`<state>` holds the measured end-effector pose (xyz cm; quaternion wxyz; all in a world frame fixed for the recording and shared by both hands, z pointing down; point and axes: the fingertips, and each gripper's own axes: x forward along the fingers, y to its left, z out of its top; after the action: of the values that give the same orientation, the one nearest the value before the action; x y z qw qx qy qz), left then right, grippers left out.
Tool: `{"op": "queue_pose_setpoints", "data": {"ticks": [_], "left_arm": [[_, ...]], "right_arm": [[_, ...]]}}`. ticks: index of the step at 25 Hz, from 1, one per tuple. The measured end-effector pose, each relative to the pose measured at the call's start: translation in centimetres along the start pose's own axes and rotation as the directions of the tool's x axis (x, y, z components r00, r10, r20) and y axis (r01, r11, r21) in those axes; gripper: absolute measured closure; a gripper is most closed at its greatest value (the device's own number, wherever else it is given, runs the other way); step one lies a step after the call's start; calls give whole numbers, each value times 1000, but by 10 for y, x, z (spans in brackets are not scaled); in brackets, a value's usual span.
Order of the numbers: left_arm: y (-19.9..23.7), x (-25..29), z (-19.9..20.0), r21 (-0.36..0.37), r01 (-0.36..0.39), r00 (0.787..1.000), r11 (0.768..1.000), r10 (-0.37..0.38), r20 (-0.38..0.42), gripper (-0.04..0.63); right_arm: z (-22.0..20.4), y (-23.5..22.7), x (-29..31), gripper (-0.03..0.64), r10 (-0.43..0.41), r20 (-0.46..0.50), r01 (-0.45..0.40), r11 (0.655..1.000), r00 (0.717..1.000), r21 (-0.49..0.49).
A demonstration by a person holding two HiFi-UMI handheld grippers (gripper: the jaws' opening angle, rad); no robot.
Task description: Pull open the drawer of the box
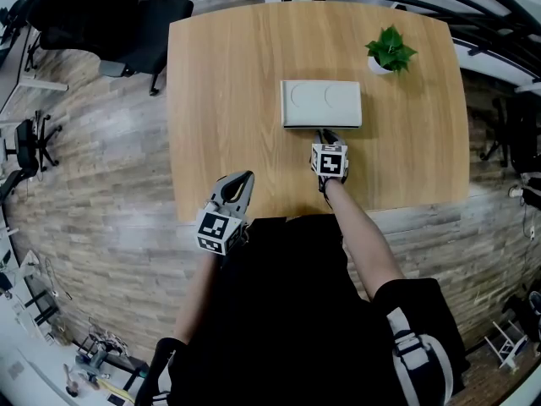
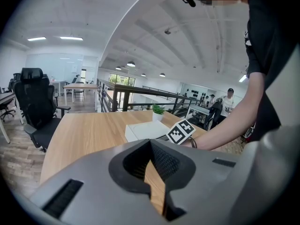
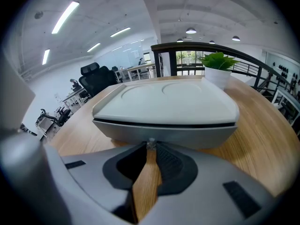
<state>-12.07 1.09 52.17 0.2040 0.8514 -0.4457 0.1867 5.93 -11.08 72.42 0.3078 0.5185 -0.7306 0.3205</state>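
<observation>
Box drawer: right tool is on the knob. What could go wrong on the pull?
1. The right tool pinches the small knob only at its tips; it could slip off under the pull.
2. Nothing braces the box: the left tool hangs near the table's near edge, empty, so the box might slide instead of the drawer opening.

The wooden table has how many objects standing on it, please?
2: the white box in the middle, its drawer knob pinched by the right tool, and a potted plant toward the far right corner.
</observation>
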Motion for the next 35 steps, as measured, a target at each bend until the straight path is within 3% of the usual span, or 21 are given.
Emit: {"op": "queue_pose_setpoints", "data": {"ticks": [11, 35], "left_arm": [[-6, 2, 5, 20, 34, 999, 999, -34, 12, 574], [-6, -8, 0, 49, 95, 995, 994, -97, 25, 574]], "right_arm": [[-18, 4, -14, 541, -2, -17, 1, 999, 1000, -45], [-53, 15, -38, 541, -24, -26, 24, 1000, 999, 8]]}}
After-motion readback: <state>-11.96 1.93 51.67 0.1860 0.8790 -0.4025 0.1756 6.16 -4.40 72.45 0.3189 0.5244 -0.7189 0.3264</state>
